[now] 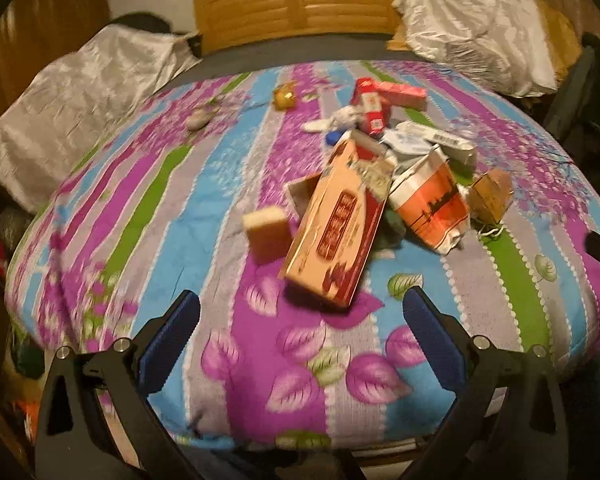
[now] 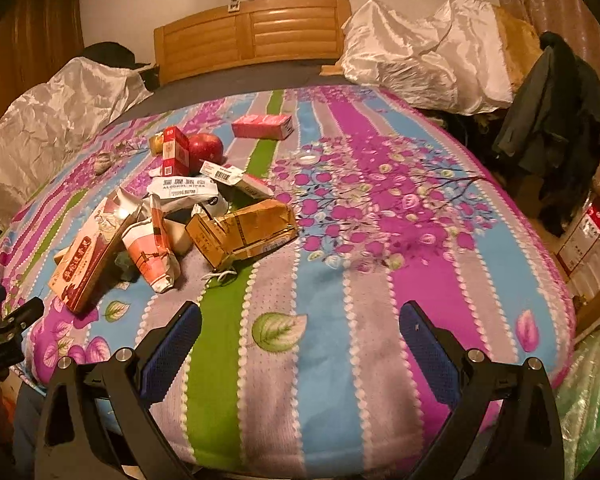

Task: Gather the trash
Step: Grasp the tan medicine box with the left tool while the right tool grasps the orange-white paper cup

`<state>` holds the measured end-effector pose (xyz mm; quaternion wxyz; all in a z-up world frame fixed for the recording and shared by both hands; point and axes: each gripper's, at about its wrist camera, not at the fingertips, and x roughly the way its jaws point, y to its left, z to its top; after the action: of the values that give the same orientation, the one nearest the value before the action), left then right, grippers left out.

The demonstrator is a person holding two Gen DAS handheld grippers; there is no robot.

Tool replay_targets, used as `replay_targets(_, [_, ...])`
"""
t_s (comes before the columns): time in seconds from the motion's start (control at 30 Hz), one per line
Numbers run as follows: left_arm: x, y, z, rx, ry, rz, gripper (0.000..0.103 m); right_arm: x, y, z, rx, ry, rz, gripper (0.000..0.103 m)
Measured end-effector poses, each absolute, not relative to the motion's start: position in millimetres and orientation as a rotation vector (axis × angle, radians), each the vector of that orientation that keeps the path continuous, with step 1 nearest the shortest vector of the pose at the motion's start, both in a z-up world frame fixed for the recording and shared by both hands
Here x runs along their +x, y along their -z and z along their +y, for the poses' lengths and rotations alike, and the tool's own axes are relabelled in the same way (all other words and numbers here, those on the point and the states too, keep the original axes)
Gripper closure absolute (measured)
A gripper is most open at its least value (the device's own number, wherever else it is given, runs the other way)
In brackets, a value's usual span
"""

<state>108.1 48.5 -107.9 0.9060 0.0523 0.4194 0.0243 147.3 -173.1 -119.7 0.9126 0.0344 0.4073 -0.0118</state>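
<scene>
1. Covering nearly the whole scene is a striped floral blanket on a bed, with a wooden headboard at the far end and silvery covered bundles lying at both far corners.
2. Lying left of centre on the blanket is the trash pile: a long tan-and-red carton is leaning at its near left edge, touching a crumpled orange-and-white paper bag.
3. Sitting at the pile's right edge is a crushed brown box; a white wipes packet is lying just behind it.
4. Standing farther back is a small red box, touching a red apple; a pink box is lying apart, farther right.
5. Hovering near the carton, the left gripper is spread wide, holding nothing.
6. Hovering over bare blanket right of the pile, the right gripper is also spread wide, holding nothing.
</scene>
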Motion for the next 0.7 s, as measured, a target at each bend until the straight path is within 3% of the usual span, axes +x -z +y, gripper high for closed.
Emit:
replay_targets(0.3, [165.4, 142.7, 21.1, 0.31, 0.043, 0.867, 0.023, 190.7, 127.4, -145.3, 0.052, -0.089, 0.848, 0.004])
replay_targets(0.33, [170.8, 151.4, 19.1, 0.33, 0.043, 0.889, 0.027, 193.5, 128.5, -142.6, 0.051, -0.102, 0.849, 0.004])
replay_targets(0.37, [174.1, 157.3, 17.7, 0.34, 0.044, 0.903, 0.041, 194.6, 129.4, -140.4, 0.051, -0.114, 0.851, 0.004])
replay_targets(0.4, [175.0, 160.3, 18.3, 0.34, 0.038, 0.908, 0.046, 195.3, 130.7, -139.1, 0.05, -0.127, 0.855, 0.005])
replay_targets(0.7, [141.5, 136.3, 48.5, 0.171, 0.013, 0.83, 0.047, 199.9, 134.0, -107.6, 0.012, -0.327, 0.856, 0.035])
